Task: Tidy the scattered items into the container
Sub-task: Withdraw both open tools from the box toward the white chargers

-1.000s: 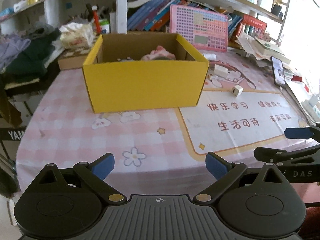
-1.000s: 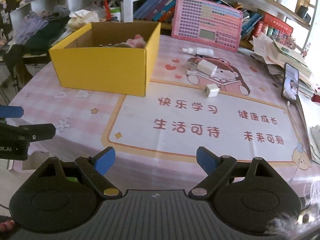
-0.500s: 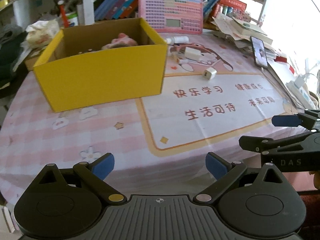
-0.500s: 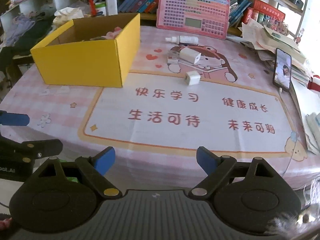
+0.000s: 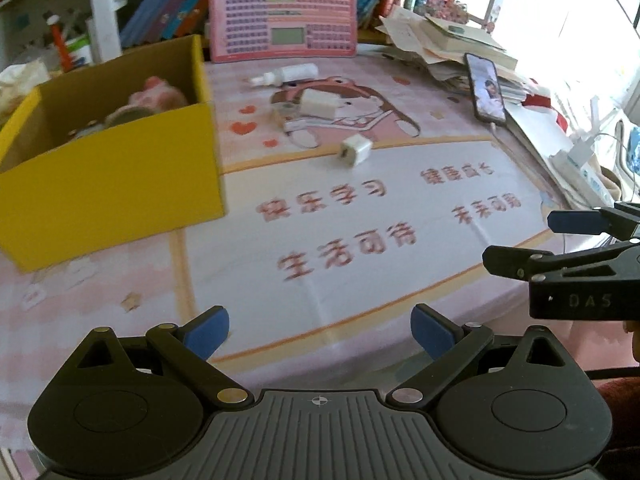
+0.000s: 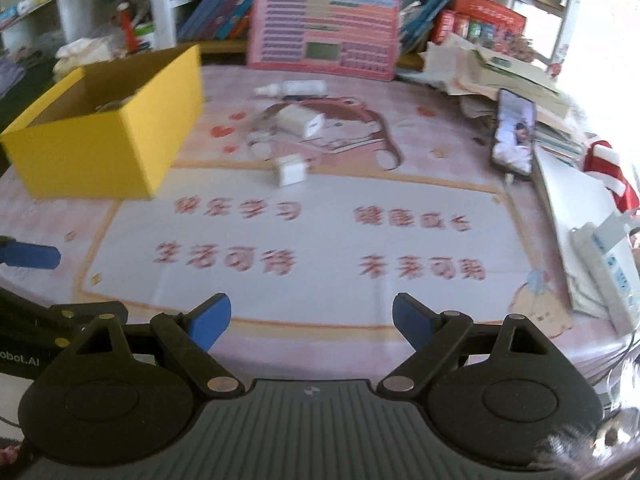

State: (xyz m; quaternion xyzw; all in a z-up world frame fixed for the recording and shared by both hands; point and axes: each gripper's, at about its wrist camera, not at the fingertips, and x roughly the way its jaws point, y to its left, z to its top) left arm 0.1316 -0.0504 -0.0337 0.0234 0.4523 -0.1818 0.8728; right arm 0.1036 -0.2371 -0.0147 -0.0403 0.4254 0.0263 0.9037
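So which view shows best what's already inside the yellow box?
The left wrist view: it looks into the yellow box and shows a pink plush and other small items. The right wrist view sees the box from lower, its contents barely visible.

Mat (image 6: 320, 236) at frame centre lies bare; box (image 6: 108, 148) blocks the left, paper stack (image 6: 516, 76) crowds upper right.

Cluttered bookshelves (image 6: 224, 16) behind the table (image 6: 320, 236); bright daylight at right.
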